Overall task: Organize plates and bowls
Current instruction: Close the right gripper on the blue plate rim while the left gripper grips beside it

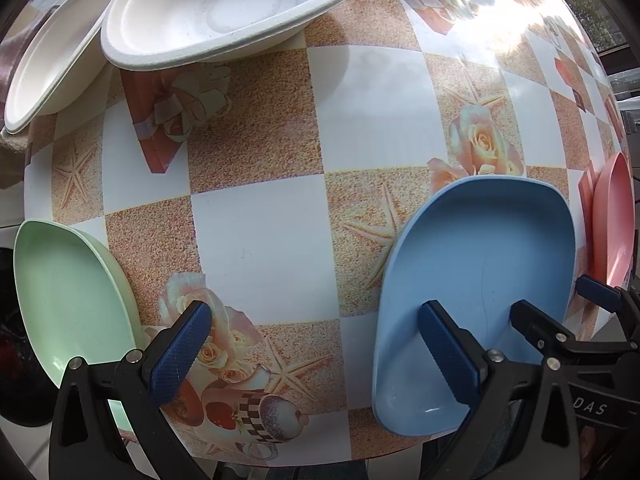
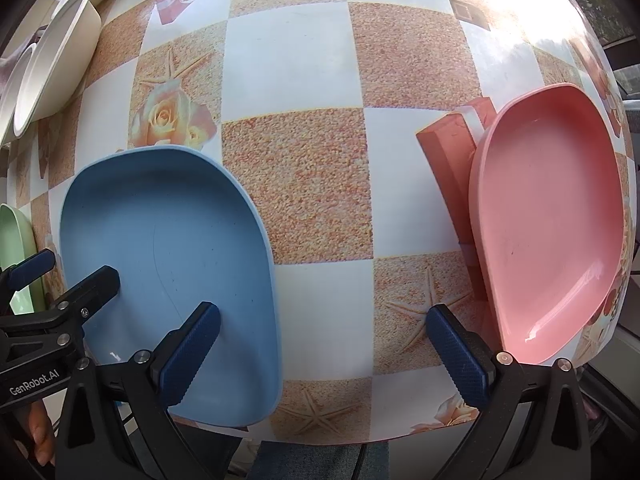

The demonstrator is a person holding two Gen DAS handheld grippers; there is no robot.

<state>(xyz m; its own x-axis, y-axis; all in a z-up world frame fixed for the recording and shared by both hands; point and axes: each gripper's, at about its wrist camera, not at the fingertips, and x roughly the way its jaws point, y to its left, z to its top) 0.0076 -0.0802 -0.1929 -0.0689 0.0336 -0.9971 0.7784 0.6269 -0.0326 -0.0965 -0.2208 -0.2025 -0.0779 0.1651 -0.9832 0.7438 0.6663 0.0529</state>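
Note:
A blue plate [image 1: 476, 280] lies near the table's front edge; it also shows in the right wrist view [image 2: 168, 248]. A green plate [image 1: 64, 292] lies at the front left and a pink plate [image 2: 548, 232] at the front right. Two white bowls [image 1: 224, 12] [image 1: 52, 56] stand at the far left. My left gripper [image 1: 316, 344] is open and empty, between the green and blue plates above the front edge. My right gripper [image 2: 324, 344] is open and empty, between the blue and pink plates. Its left fingertip [image 2: 200, 344] overlaps the blue plate's right rim.
The round table [image 1: 260, 240] has a checked cloth with roses and starfish. Its front edge runs just under both grippers. Bright glare falls on the far right [image 2: 532, 20]. A white bowl [image 2: 56, 72] sits at the far left of the right wrist view.

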